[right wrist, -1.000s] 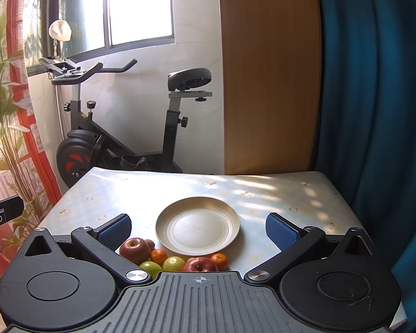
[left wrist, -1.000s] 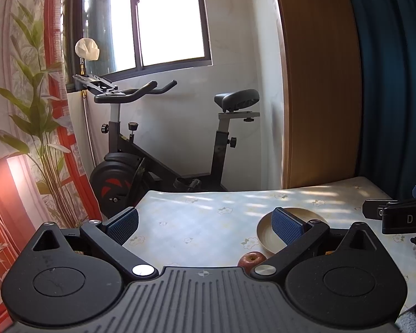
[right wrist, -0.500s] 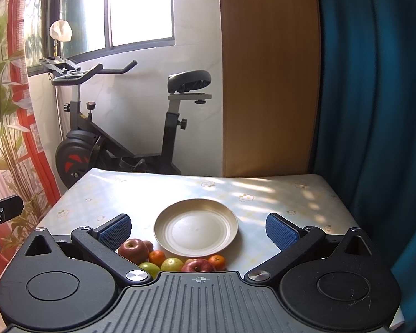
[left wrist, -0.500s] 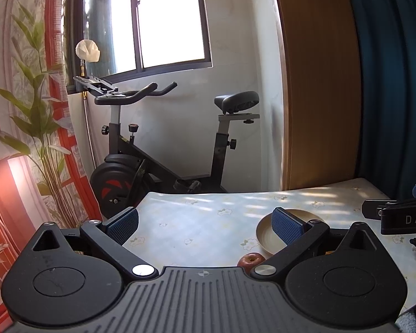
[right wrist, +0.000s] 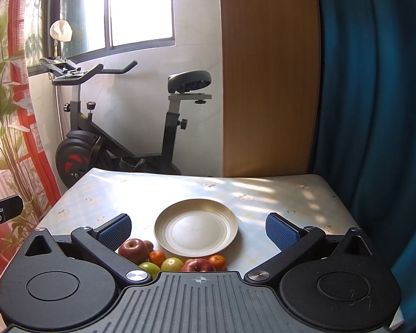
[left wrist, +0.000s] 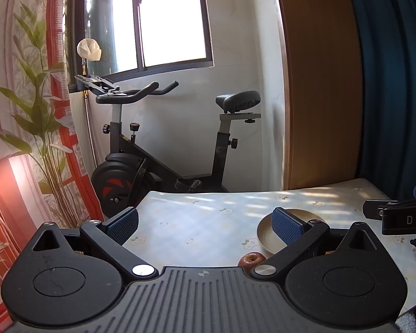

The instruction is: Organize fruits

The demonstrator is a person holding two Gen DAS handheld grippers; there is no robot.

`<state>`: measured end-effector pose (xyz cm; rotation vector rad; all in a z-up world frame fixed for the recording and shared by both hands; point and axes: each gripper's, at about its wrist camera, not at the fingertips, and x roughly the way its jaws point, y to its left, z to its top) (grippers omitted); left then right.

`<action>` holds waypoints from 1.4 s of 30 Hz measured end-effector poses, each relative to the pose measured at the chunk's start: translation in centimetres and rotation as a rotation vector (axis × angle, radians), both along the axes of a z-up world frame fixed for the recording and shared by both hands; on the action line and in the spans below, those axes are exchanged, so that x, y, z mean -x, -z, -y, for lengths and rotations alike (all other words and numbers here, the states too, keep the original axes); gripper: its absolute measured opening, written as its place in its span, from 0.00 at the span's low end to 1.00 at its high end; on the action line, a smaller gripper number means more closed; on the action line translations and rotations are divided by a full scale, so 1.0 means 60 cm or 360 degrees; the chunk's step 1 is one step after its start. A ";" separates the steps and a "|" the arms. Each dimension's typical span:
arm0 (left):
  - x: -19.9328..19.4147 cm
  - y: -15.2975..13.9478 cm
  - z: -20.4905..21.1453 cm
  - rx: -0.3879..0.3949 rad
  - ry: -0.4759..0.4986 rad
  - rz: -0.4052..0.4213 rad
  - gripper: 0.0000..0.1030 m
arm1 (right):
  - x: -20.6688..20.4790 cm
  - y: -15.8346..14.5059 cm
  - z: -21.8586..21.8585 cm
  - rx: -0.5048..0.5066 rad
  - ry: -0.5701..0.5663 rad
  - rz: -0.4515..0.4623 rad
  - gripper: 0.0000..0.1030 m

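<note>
Over the last second your right gripper point(right wrist: 198, 226) eased slightly nearer the empty plate point(right wrist: 196, 230) — both grippers' jaws stayed wide, holding nothing; the left gripper point(left wrist: 205, 224) barely moved, so the fruit point(right wrist: 169, 258) was untouched.

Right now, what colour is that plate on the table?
The plate is pale cream with a golden rim, clearest in the right wrist view.

The plate point(right wrist: 196, 227) sat near the middle of the table point(right wrist: 277, 194), with the fruit bunched along its near edge: one apple point(right wrist: 133, 250) off to the left, another apple point(right wrist: 199, 265) nearer the camera, two oranges point(right wrist: 157, 257) and a couple of smaller fruits point(right wrist: 172, 264) between and beside them, touching or nearly so. Behind the table stood an exercise bike point(right wrist: 119, 127) under the window point(right wrist: 111, 11), a plant point(right wrist: 2, 116) to its left, a curtain point(right wrist: 374, 111) on the right. In the left wrist view only one apple point(left wrist: 251, 259) showed, probably the left one, just before the plate point(left wrist: 266, 236).
</note>
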<state>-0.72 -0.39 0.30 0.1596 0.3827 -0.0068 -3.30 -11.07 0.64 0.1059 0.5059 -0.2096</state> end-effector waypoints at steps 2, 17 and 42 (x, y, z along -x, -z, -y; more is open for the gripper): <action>0.000 0.000 0.000 -0.0001 0.0002 0.0000 1.00 | 0.000 0.000 0.000 -0.0002 0.0001 0.0000 1.00; -0.001 -0.001 0.001 0.0004 0.0001 -0.0006 1.00 | 0.000 -0.002 -0.001 -0.0006 -0.0012 -0.0007 1.00; -0.129 0.059 -0.019 -0.0072 0.0008 -0.0039 1.00 | -0.090 0.088 0.039 -0.0035 0.0007 0.0248 1.00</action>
